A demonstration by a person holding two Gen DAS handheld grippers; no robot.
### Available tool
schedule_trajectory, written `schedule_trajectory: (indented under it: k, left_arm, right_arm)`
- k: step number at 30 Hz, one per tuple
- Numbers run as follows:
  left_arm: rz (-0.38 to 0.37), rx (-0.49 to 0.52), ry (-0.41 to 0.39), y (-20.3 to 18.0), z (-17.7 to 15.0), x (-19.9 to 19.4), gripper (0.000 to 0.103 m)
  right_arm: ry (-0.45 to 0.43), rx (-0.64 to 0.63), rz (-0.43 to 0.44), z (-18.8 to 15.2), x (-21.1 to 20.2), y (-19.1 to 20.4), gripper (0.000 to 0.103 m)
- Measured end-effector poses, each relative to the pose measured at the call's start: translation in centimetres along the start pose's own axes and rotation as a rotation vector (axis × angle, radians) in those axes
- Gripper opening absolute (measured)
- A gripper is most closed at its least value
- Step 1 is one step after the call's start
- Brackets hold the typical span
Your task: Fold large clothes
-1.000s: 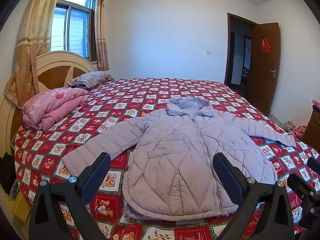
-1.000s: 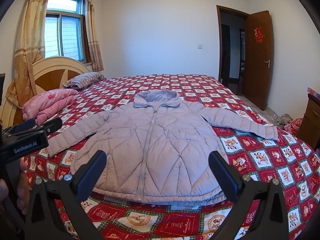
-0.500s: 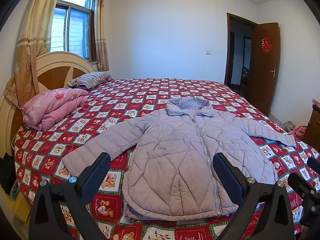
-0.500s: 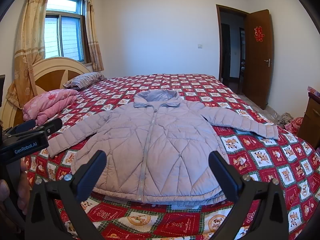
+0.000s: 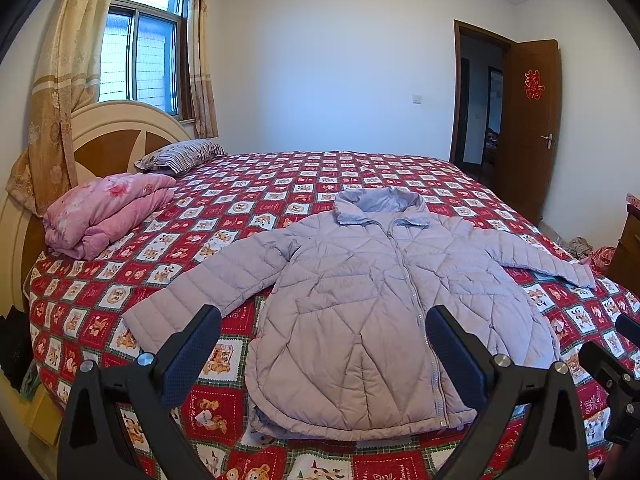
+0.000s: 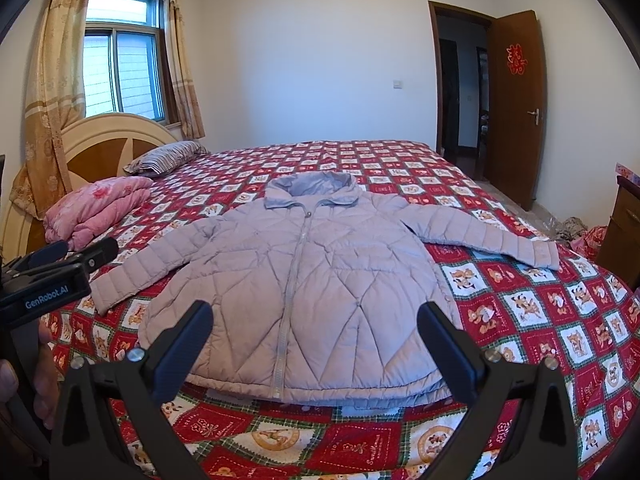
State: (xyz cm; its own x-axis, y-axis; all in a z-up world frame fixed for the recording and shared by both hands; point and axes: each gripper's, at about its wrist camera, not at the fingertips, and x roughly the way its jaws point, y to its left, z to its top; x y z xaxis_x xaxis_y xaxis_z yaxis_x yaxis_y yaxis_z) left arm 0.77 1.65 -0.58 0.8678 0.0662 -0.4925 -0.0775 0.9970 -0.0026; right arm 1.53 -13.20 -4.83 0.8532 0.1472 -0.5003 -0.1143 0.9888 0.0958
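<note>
A lilac quilted puffer jacket (image 5: pixel 372 300) lies flat and zipped on the bed, collar away from me, both sleeves spread out to the sides. It also shows in the right wrist view (image 6: pixel 304 280). My left gripper (image 5: pixel 324 354) is open and empty, held above the jacket's hem on its left half. My right gripper (image 6: pixel 316 346) is open and empty, held above the hem near the zip. The left gripper's body (image 6: pixel 48 280) shows at the left edge of the right wrist view, and the right gripper's body (image 5: pixel 616 364) at the right edge of the left wrist view.
The bed has a red and white checked cover (image 5: pixel 304 184). A folded pink quilt (image 5: pixel 100 212) and a striped pillow (image 5: pixel 180 154) lie by the headboard (image 5: pixel 116 140) at the left. A brown door (image 5: pixel 528 120) stands open at the right. A wooden cabinet (image 6: pixel 624 224) stands at the right edge.
</note>
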Motion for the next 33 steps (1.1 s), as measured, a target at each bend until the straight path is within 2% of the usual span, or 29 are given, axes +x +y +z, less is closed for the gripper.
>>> schedule_trajectory:
  k: [15, 20, 23, 26, 33]
  left_arm:
    - [-0.001, 0.013, 0.016, 0.0, -0.3, 1.2, 0.102]
    - [0.004, 0.057, -0.002, -0.4, 0.4, 3.5, 0.102]
    - [0.026, 0.091, -0.005, -0.6, 1.4, 6.5, 0.102]
    - [0.028, 0.091, 0.005, -0.5, 2.4, 9.9, 0.102]
    - [0.069, 0.072, 0.072, -0.7, 3.9, 20.3, 0.102]
  right_arm:
    - [0.030, 0.017, 0.002, -0.3, 1.1, -0.5, 0.103]
    - [0.072, 0.059, 0.021, -0.3, 3.3, -2.3, 0.103]
    - [0.091, 0.096, -0.020, -0.1, 5.2, -5.0, 0.103]
    - [0.121, 0.169, -0.080, 0.2, 7.8, -9.5, 0.103]
    - [0.221, 0.449, -0.295, 0.0, 14.5, -25.8, 0.084]
